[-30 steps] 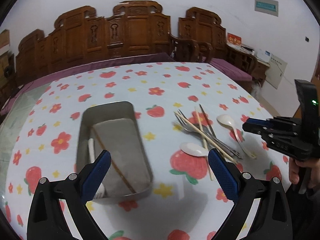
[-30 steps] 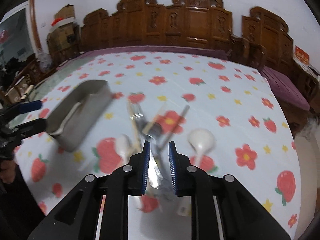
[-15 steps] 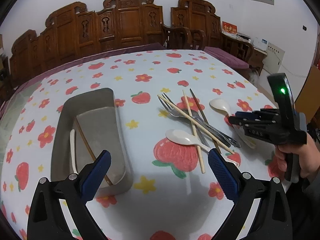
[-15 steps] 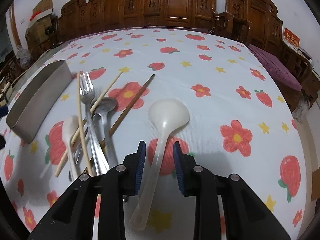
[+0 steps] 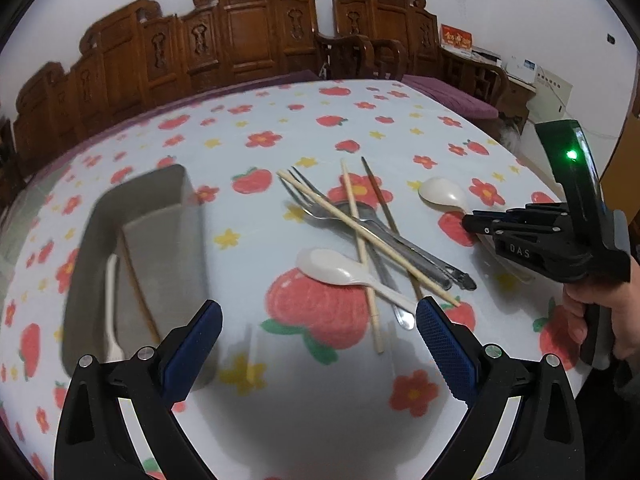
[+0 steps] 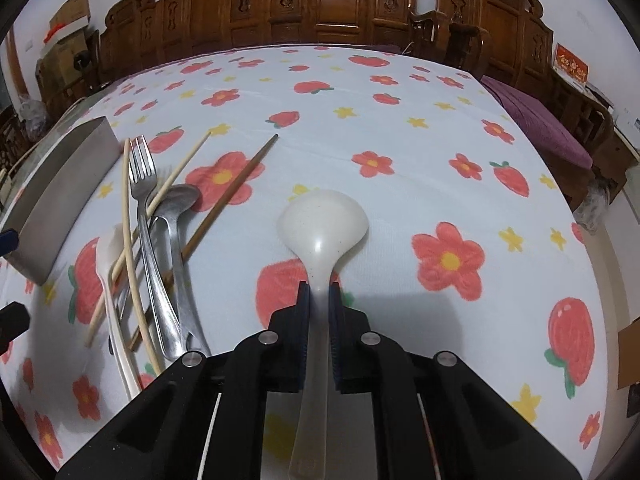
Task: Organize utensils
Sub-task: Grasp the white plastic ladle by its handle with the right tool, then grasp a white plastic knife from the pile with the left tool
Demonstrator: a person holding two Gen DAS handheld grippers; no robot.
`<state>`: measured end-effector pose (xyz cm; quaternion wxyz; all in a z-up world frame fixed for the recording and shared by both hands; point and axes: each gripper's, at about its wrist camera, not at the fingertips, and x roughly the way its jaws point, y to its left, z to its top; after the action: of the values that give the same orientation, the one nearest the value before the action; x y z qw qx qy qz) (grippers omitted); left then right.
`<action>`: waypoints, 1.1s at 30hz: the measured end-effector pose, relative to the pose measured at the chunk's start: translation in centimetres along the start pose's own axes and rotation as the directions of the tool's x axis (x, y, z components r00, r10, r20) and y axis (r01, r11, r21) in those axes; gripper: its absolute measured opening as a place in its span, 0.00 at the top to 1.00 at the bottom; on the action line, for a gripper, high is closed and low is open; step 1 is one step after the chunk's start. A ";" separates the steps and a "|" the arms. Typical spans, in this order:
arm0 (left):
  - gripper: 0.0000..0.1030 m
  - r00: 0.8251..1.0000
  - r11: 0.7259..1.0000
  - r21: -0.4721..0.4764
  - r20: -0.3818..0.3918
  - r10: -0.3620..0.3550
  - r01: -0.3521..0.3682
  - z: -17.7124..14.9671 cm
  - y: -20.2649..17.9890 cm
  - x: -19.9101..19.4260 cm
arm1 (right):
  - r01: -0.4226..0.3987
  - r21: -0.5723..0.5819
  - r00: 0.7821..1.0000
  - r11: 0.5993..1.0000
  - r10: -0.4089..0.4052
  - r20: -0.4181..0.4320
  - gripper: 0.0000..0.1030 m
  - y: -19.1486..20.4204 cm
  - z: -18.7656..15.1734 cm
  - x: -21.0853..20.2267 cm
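A large white spoon (image 6: 322,224) lies on the strawberry tablecloth. My right gripper (image 6: 319,292) is closing on its handle, and the pads press it from both sides. The left wrist view shows the same spoon (image 5: 442,194) ahead of that gripper (image 5: 472,222). My left gripper (image 5: 318,308) hangs wide open above the cloth, holding nothing, between the metal tray (image 5: 192,208) and the utensil pile. The pile holds a fork (image 6: 144,176), a metal spoon (image 6: 178,200), a small white spoon (image 5: 336,268) and several chopsticks (image 5: 360,232). Inside the tray lie a white spoon (image 5: 111,304) and a chopstick (image 5: 138,288).
Carved wooden chairs (image 6: 344,4) line the table's far edge. A purple cushion (image 6: 536,116) sits on a seat at the right. A hand (image 5: 612,312) holds the right gripper's handle at the table's right edge. Open cloth lies beyond the pile.
My right gripper has come down over the large white spoon and closed on its handle. The left gripper has sunk toward the table, still wide open.
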<state>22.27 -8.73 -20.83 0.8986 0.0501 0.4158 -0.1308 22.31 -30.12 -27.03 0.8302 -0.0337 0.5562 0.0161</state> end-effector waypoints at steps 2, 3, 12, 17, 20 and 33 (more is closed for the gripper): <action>0.11 1.000 1.000 -0.023 -0.013 -0.019 0.018 0.2 -0.2 0.6 | 0.000 0.000 1.000 1.000 0.000 0.002 0.90 -0.3 -0.2 0.0; 0.13 0.999 0.999 -0.034 -0.020 -0.027 0.026 0.3 -0.3 1.0 | 0.000 0.002 1.000 1.000 0.000 0.002 0.90 -0.4 -0.2 0.0; 0.41 0.991 0.994 -0.069 -0.098 -0.089 0.083 0.9 -1.7 4.8 | 0.002 -0.006 1.000 1.000 -0.002 0.007 0.90 -0.5 -0.3 0.0; 0.52 0.985 0.987 -0.118 -0.118 -0.125 0.112 0.9 -1.5 6.0 | -0.002 -0.013 1.000 1.000 0.002 0.008 0.90 -0.4 -0.3 0.0; 0.65 0.987 0.988 -0.116 -0.114 -0.115 0.101 1.3 -1.5 6.2 | -0.001 -0.013 1.000 1.000 0.001 0.008 0.90 -0.3 -0.3 0.0; 0.97 0.987 0.985 -0.117 -0.094 -0.134 0.123 1.3 -0.9 4.8 | 0.009 -0.020 1.000 1.000 -0.009 0.007 0.90 -0.1 -0.2 0.1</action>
<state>25.93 -10.73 -23.59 0.8674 -0.0203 0.4699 -0.1625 22.16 -30.24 -27.17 0.8318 -0.0448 0.5530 0.0180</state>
